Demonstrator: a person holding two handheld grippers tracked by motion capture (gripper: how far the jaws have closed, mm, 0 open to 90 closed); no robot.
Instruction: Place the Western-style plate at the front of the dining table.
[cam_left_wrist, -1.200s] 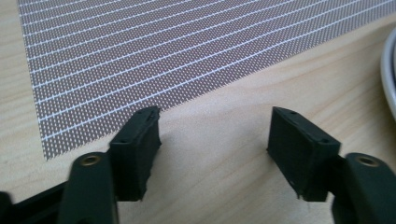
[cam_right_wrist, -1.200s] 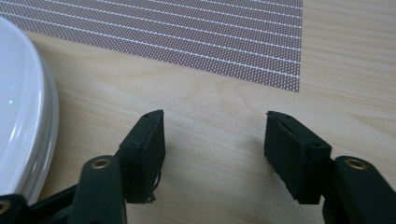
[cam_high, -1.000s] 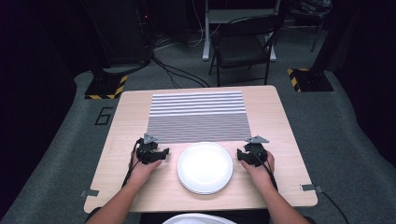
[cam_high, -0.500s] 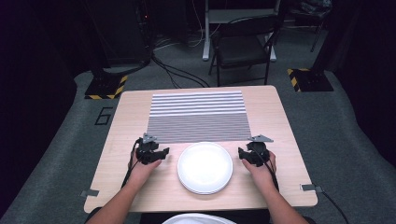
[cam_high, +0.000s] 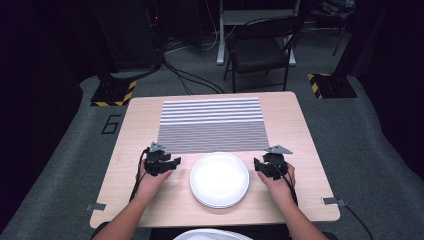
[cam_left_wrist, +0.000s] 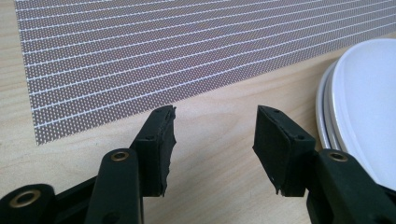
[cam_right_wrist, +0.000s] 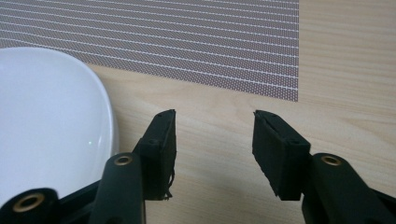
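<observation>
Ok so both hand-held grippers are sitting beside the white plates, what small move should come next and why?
Probably ease the right hand-held gripper inward to the rim of the stacked round white plates. Both it and the left hand-held gripper are open and empty, flanking the stack on the light wooden table, and the grey striped woven placemat beyond lies bare, a likely spot for a plate.

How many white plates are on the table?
At least 2: round white plates stacked at the near middle of the wooden table, two rims visible in the left gripper view; more may be hidden underneath.
</observation>
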